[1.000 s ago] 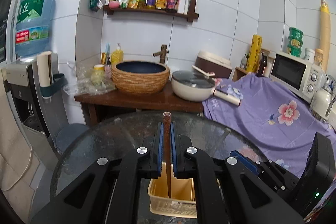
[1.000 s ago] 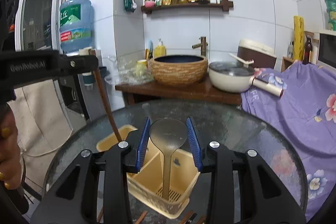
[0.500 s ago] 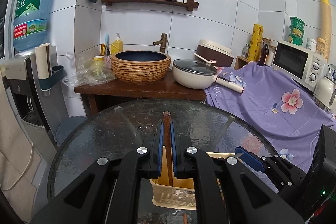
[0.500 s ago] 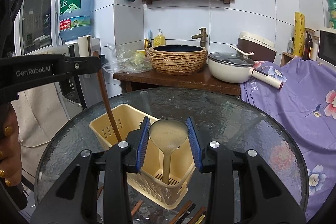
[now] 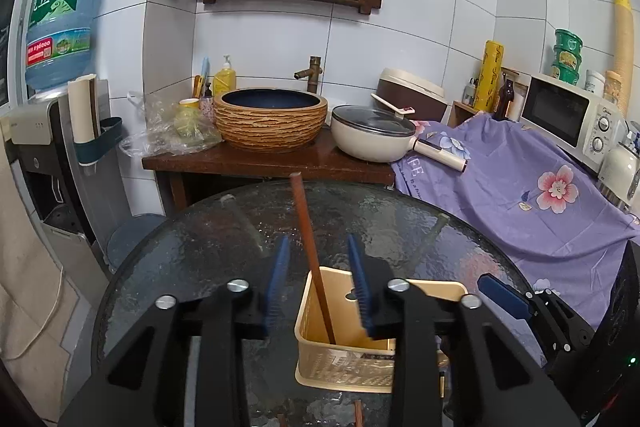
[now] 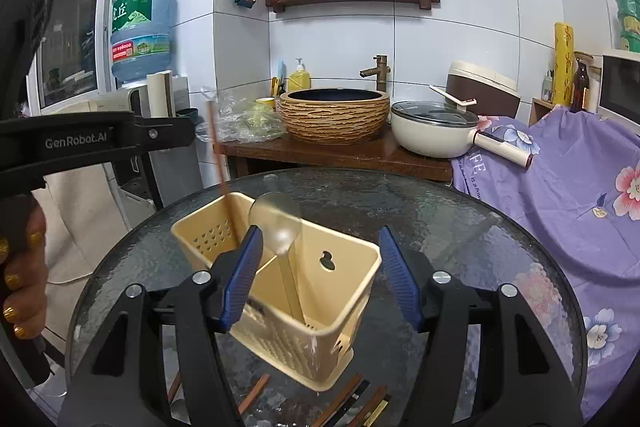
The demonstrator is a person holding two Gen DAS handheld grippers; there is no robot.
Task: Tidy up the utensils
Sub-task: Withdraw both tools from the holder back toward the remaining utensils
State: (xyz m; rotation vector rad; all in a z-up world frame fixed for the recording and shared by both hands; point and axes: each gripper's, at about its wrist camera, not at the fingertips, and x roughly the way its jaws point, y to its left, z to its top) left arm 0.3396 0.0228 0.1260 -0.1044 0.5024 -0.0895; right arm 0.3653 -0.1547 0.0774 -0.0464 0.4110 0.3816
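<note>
The chopstick (image 5: pixel 310 259), a thin reddish-brown stick, looks light, stiff and smooth, so it is best pinched along its upper shaft. It leans in the left compartment of the cream plastic caddy (image 5: pixel 340 363), lower centre of the left view, on the glass desk (image 5: pixel 180 259). The left gripper (image 5: pixel 316 283) is spread, the chopstick loose between its pads. The right gripper (image 6: pixel 320 271) is spread too, either side of the pale spoon (image 6: pixel 276 219), whose round bowl pokes above the caddy while its handle stands inside. The spoon is probably slippery; take it by the neck. More chopsticks (image 6: pixel 352 403) lie flat at the bottom of the right view
</note>
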